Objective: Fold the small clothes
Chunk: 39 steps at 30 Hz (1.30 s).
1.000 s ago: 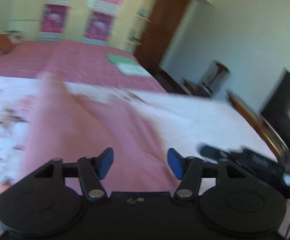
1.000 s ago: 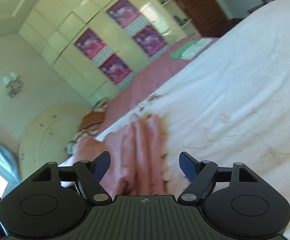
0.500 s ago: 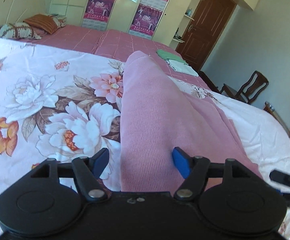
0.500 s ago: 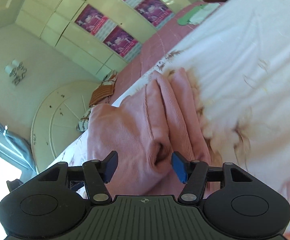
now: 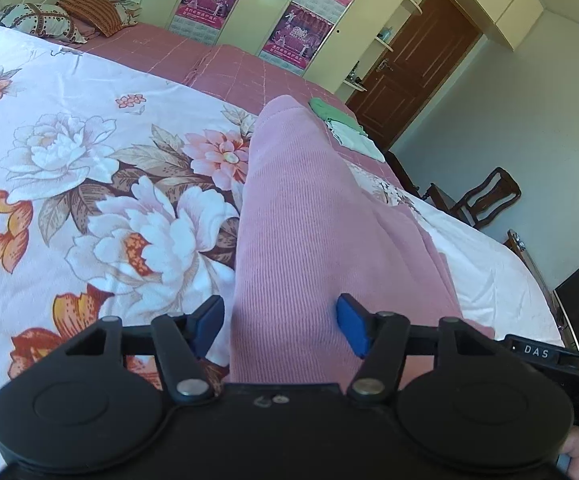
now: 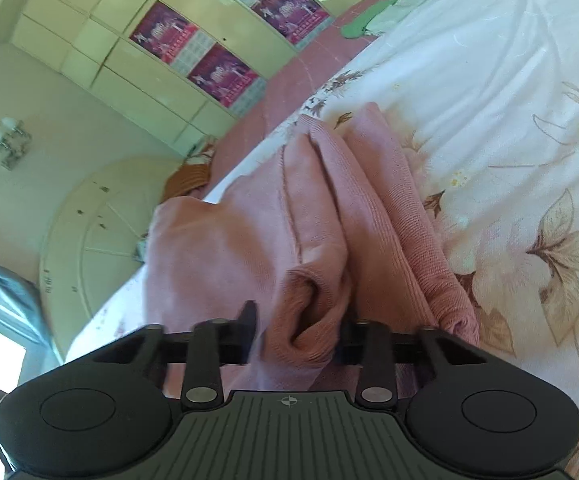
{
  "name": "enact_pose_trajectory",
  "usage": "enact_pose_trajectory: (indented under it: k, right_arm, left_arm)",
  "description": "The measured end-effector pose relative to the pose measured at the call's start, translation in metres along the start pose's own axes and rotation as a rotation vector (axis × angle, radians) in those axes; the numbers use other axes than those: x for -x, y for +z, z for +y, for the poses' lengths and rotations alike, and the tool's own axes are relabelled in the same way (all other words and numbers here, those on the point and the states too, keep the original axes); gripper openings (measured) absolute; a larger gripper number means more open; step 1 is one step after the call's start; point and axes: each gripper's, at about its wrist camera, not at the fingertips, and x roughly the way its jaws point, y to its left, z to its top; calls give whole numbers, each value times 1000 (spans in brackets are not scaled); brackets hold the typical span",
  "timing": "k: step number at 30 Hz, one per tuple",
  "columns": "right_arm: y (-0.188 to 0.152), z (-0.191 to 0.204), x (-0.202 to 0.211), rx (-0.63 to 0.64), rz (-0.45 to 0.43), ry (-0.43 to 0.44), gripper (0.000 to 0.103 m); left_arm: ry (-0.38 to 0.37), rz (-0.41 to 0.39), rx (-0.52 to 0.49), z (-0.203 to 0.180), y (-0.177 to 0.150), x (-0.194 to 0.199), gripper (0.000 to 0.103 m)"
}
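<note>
Lying on the floral bedspread (image 5: 89,128), pink garment (image 6: 321,208): right gripper (image 6: 295,330) fingers just closing, pinching its bunched edge; left gripper (image 5: 279,326) fingers spread astride it.

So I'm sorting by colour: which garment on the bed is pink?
The ribbed pink garment in front of both grippers, bunched in the right gripper. The other clothes, a small pile near the door, are green and white.
</note>
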Motion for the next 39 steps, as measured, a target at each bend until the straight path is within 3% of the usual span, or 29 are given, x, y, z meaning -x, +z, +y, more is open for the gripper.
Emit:
enact_pose_trajectory:
  k: [3, 8, 10, 13, 14, 15, 17, 20, 22, 23, 25, 27, 28, 31, 33, 35, 36, 39]
  right_arm:
    - [-3, 9, 7, 69, -18, -22, 12]
    - [-27, 34, 52, 240, -96, -52, 11]
    - [-40, 31, 51, 292, -85, -110, 11]
    - [-40, 15, 32, 220, -47, -79, 12]
    - [-36, 12, 32, 191, -56, -50, 22]
    - [-31, 9, 32, 171, -61, -23, 46]
    - [-17, 4, 32, 139, -86, 25, 69]
    - [8, -10, 18, 64, -23, 106, 68]
    - [24, -16, 6, 33, 9, 115, 68]
    - [32, -19, -2, 26, 32, 108, 68]
    - [43, -19, -11, 37, 63, 98, 55]
    - [46, -9, -18, 121, 95, 64, 35]
    - [45, -2, -22, 178, 115, 45, 31]
    - [35, 14, -31, 315, 149, 13, 29]
    - [32, 16, -35, 341, 152, 12, 38]
    - [31, 16, -38, 369, 164, 25, 36]
    - [29, 19, -40, 406, 165, 7, 13]
    - [22, 31, -32, 519, 114, -22, 10]
  left_arm:
    - [-2, -5, -13, -4, 1, 3, 54]
    - [5, 32, -107, -18, 1, -3, 58]
    - [28, 50, -147, -23, -1, -8, 59]
    - [20, 52, -140, -21, 5, -4, 58]
    - [11, 38, -140, -20, 9, 0, 57]
    - [2, 22, -136, -18, 12, 3, 54]
    - [-14, 8, -122, -14, 20, 5, 54]
    - [-28, 4, -111, -12, 31, -1, 54]
    - [-25, 21, -109, -12, 37, -11, 54]
    - [-23, 31, -111, -12, 38, -17, 53]
    - [2, 54, -127, -12, 39, -30, 54]
    - [27, 67, -141, -12, 36, -40, 55]
    - [32, 63, -141, -11, 34, -42, 55]
    - [27, 48, -104, -6, 30, -41, 56]
    - [27, 40, -90, -4, 27, -41, 56]
    - [34, 36, -88, -5, 26, -40, 55]
    - [37, 32, -94, -8, 27, -38, 51]
    - [63, 17, -147, -22, 29, -35, 47]
